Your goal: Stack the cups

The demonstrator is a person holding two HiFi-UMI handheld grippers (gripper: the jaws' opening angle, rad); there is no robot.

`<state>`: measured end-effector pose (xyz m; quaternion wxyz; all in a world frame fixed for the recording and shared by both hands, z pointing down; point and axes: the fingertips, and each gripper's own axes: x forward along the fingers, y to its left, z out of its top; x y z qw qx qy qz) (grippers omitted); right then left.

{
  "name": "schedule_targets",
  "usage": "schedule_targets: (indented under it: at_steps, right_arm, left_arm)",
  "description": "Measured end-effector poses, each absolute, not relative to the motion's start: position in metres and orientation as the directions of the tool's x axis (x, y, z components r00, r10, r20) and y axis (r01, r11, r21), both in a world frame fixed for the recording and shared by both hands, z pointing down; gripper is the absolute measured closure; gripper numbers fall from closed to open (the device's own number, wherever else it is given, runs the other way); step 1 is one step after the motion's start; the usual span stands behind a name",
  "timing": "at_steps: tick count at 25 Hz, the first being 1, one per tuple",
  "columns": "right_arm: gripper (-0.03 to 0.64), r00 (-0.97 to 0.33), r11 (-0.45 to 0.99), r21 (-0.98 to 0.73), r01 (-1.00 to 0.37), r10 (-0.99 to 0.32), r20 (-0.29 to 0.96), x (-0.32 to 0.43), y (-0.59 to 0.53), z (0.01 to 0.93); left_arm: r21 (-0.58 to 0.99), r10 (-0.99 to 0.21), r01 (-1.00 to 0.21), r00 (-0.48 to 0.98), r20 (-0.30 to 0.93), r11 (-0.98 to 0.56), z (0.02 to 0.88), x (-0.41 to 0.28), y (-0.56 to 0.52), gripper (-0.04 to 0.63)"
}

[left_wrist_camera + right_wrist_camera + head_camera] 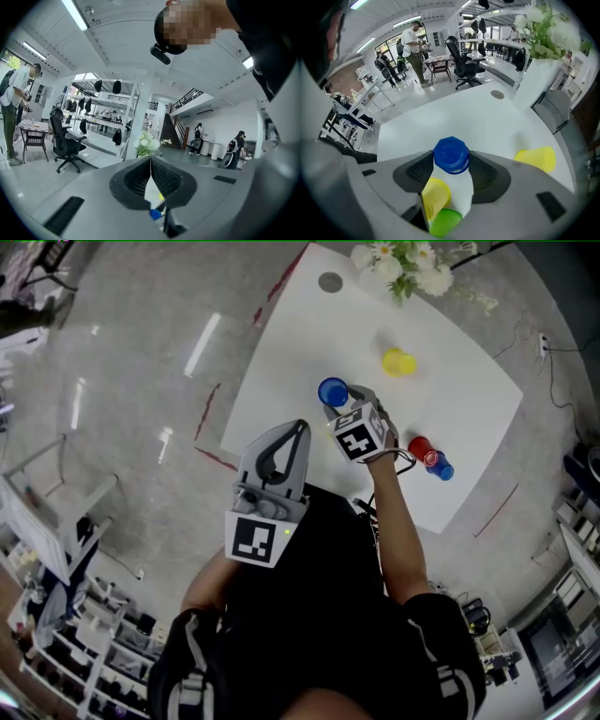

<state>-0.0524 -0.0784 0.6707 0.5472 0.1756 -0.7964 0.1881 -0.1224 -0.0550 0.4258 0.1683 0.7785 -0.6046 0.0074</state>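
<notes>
An upside-down blue cup [333, 392] stands on the white table [469, 399]. My right gripper [345, 407] points steeply down over it. In the right gripper view the blue cup [451, 154] sits between the jaw tips, and both pads touch its sides. Behind it, in the gap between the jaws, lie a yellow cup [436, 197] and a green cup [445, 222]. Another yellow cup [398, 362] [536, 158] lies on its side farther off. My left gripper [300, 429] [151, 161] hangs shut and empty off the table's near-left edge.
A red cup [421, 449] and a second blue cup [441, 468] lie together at the table's right. White flowers [403, 263] [543, 28] stand at the far edge, near a grey disc [330, 281]. Red tape lines mark the floor around the table.
</notes>
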Motion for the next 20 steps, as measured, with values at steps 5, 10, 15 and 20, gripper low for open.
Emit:
schedule_targets:
  at_steps: [5, 10, 15, 20]
  right_arm:
    - [0.367, -0.34, 0.865, -0.11, -0.49, -0.073, 0.937, -0.054, -0.079, 0.668]
    - [0.37, -0.348, 0.86, -0.105, -0.5, -0.089, 0.933, -0.051, -0.082, 0.663]
    - [0.37, -0.367, 0.853, -0.082, -0.515, -0.133, 0.921, -0.045, -0.087, 0.646]
    - [0.37, -0.413, 0.84, -0.045, -0.541, -0.219, 0.884, -0.032, -0.089, 0.604]
  left_arm:
    - [0.254, -0.938, -0.942, 0.274, 0.214, -0.218, 0.423, -0.123, -0.058, 0.574]
    - [0.251, -0.937, -0.941, 0.281, 0.207, -0.226, 0.421, -0.119, -0.057, 0.572]
    - [0.244, -0.938, -0.94, 0.287, 0.193, -0.238, 0.413, -0.112, -0.049, 0.572]
    - [0.244, -0.937, -0.934, 0.306, 0.169, -0.261, 0.405, -0.097, -0.036, 0.572]
